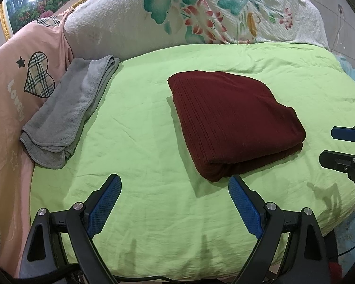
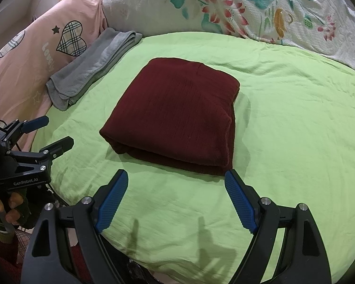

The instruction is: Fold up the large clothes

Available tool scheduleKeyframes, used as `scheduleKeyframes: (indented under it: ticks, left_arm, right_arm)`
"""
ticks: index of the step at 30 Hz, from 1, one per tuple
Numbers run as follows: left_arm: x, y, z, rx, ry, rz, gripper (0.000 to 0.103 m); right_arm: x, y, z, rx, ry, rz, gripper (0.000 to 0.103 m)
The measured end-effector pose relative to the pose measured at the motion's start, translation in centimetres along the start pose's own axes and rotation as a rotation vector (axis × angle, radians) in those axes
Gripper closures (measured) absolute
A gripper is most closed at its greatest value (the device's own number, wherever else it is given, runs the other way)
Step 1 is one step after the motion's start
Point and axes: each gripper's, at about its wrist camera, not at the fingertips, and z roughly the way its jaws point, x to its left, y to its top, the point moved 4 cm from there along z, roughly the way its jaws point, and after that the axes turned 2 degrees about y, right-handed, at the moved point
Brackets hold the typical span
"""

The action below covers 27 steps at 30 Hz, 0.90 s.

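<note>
Folded and waiting: the maroon garment [image 1: 234, 123] lies as a thick, squared bundle near the middle of the green sheet [image 1: 142, 123], ahead of both my tools and touching neither.

My left gripper [image 1: 175, 203] hangs w/ jaws spread wide, nothing between the blue pads [image 1: 104, 206] but bare sheet; the bundle sits ahead and to its right, the near corner just past the right-side pad. My right gripper [image 2: 175, 196] is likewise released and empty (its jaws frame the bundle's near folded edge almost square-on). From that view the garment [image 2: 177, 116] lies straight ahead, so I judge the right hand the nearer and better lined up; the left would have to reach across.

Long axis: runs roughly away from me, angling slightly, w/ the rounded fold facing the grippers and layered edges stacked at the near right corner.

Materials: the maroon cloth is a soft ribbed knit, fine parallel ridges along its length, matte, heavy-looking, corners rounded not crisp. The sheet is thin cotton-like fabric, lightly creased. A grey towel [image 1: 66, 111], terry-textured and folded long, lies at the sheet's left edge, well apart from the bundle, against a pink cover w/ plaid hearts [image 1: 23, 75]. Behind, a white waffle-textured floral blanket [image 1: 201, 11] is heaped.

The fold looks about done, by my reading.
</note>
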Motion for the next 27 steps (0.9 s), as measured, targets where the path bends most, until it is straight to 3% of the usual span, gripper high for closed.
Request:
scheduleKeyframes:
  ticks: [27]
  left_arm:
    - [-0.05,0.33,-0.08,-0.007,0.011,0.000,0.011]
  right_arm:
    - [0.28,0.27,-0.13,-0.004,-0.002,0.004,0.019]
